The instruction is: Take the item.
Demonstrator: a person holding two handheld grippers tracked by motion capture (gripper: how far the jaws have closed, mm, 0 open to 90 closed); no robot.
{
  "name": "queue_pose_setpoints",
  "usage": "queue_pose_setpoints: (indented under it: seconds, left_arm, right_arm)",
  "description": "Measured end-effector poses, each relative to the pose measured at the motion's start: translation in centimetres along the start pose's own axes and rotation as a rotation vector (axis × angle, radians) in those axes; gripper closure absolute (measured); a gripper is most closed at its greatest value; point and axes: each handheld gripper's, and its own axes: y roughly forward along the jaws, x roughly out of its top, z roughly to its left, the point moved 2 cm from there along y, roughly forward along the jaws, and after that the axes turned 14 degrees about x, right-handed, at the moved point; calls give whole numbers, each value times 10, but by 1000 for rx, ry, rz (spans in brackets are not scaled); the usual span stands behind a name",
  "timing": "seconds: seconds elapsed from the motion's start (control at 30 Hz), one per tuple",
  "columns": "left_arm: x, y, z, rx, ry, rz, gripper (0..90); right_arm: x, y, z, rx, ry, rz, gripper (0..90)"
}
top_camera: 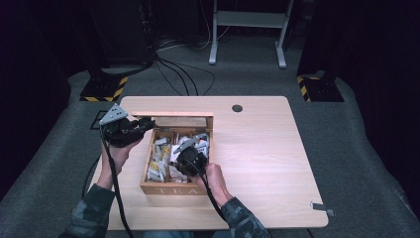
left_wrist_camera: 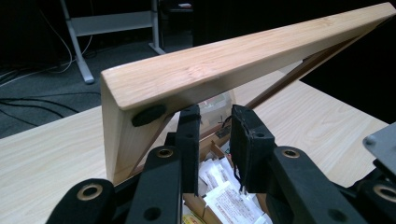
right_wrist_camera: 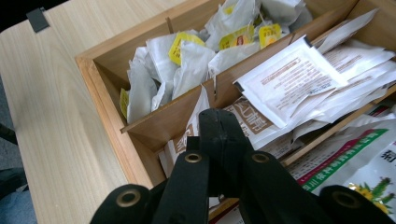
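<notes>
A wooden tea box (top_camera: 168, 190) stands at the table's middle, its lid (top_camera: 181, 114) raised at the back. It holds several white tea packets (top_camera: 161, 163) in compartments. My left gripper (top_camera: 147, 124) is at the lid's left corner. In the left gripper view it (left_wrist_camera: 215, 122) is open, its fingertips (left_wrist_camera: 190, 114) up against the lid's (left_wrist_camera: 224, 65) lower rim and nothing between them. My right gripper (top_camera: 184, 168) reaches down into the box's front part. There it (right_wrist_camera: 218, 122) is shut, pinching a white packet with brown print (right_wrist_camera: 250, 122).
Teabags with yellow tags (right_wrist_camera: 187, 51) fill the neighbouring compartment behind a thin divider (right_wrist_camera: 163, 116). A cable hole (top_camera: 237, 108) sits at the table's back, a small clip (top_camera: 322, 206) at its right front edge. Bare tabletop (top_camera: 262, 148) lies right of the box.
</notes>
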Motion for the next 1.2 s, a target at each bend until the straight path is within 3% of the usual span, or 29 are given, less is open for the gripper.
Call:
queue_pose_setpoints:
  seconds: [0.23, 0.3, 0.7, 0.87, 1.2]
  left_arm:
    - [0, 0, 0, 1, 1, -1, 726]
    - [0, 0, 0, 2, 1, -1, 726]
    - [1, -1, 0, -3, 3, -2, 726]
    - [1, -1, 0, -2, 3, -4, 727]
    - [2, -2, -1, 0, 3, -9, 727]
  right_arm:
    - [3, -9, 2, -11, -16, -41, 900]
    - [4, -10, 2, -22, -40, -50, 900]
    - [7, -34, 2, -51, 6, -106, 900]
    - [10, -43, 0, -67, -24, -124, 900]
    - [9, -69, -1, -99, -15, -171, 900]
